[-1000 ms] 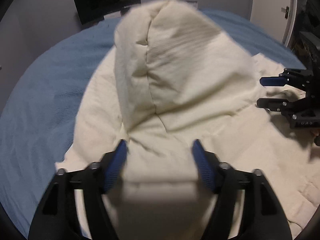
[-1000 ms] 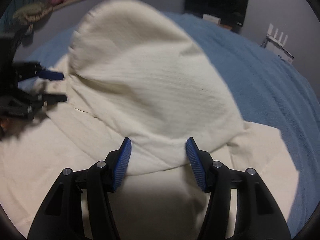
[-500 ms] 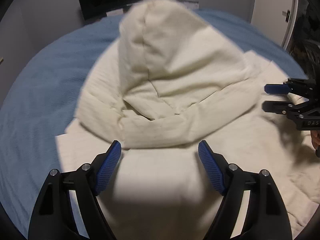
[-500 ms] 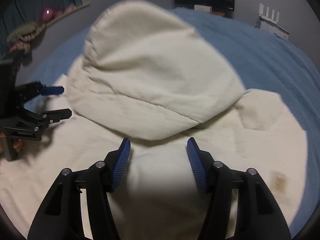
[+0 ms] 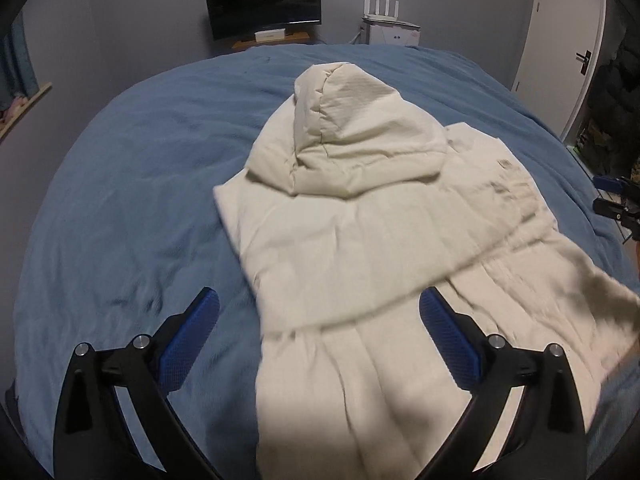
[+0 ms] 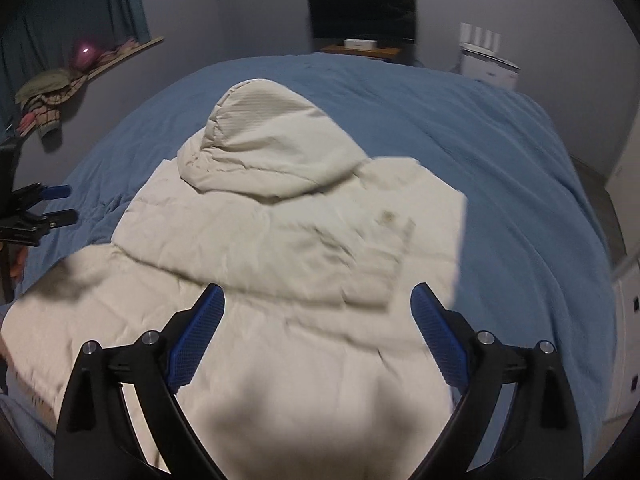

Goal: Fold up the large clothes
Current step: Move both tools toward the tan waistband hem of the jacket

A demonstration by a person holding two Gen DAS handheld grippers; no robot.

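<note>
A cream hooded padded jacket (image 5: 372, 240) lies on the blue bed cover (image 5: 132, 200), its upper part folded over the lower part and the hood (image 5: 360, 136) resting on top. It also shows in the right wrist view (image 6: 288, 248). My left gripper (image 5: 318, 344) is open and empty, above the jacket's near left edge. My right gripper (image 6: 316, 340) is open and empty, above the jacket's near part. Each gripper shows at the edge of the other's view: the right one (image 5: 612, 196) and the left one (image 6: 44, 208).
The bed cover (image 6: 500, 184) spreads wide around the jacket. A dark monitor (image 5: 264, 2) and a white router (image 5: 390, 26) stand by the far wall. A door (image 5: 568, 40) is at the right. A shelf with clothes (image 6: 52, 92) hangs at the left.
Both grippers have opened wider and pulled back from the jacket. The raised hood and upper part have dropped flat onto the jacket's lower part.
</note>
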